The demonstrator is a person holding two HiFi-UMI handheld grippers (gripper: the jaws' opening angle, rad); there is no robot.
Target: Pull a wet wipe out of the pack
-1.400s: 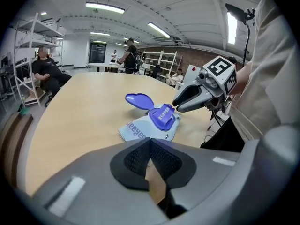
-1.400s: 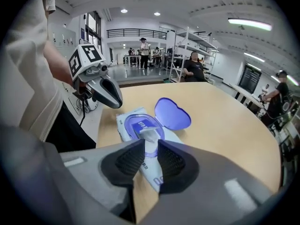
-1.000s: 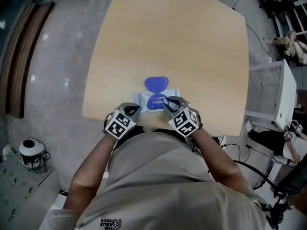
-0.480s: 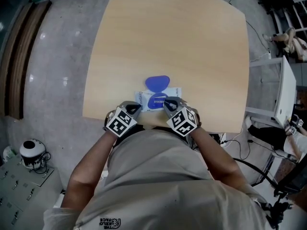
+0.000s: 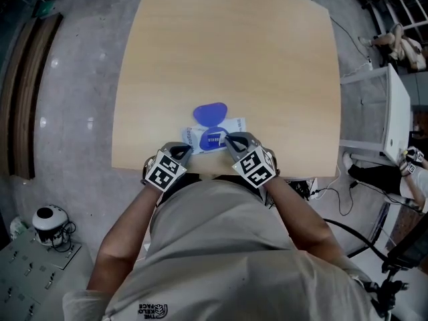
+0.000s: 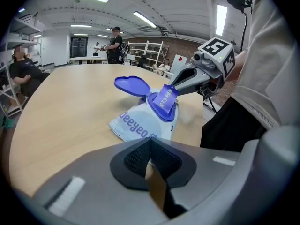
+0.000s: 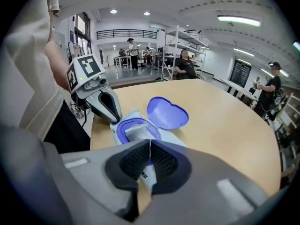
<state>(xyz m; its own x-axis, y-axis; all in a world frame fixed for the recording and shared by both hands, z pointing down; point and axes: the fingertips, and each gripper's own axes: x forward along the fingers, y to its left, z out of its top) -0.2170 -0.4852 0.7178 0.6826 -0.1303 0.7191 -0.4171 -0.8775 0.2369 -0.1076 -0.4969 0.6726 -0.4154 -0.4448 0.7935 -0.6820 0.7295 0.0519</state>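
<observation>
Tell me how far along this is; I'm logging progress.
Done: lid flipped open. In hand: right gripper pinches the blue sticker lifted off the pack, left gripper holds its edge. Left: the white wipe sits inside, not pulled out.

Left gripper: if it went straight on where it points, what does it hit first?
The wipes pack, directly ahead of the closed left gripper; its fingers seem at the pack's near edge, though contact is unclear. Beyond, the right gripper pinches the blue seal tab.
</observation>
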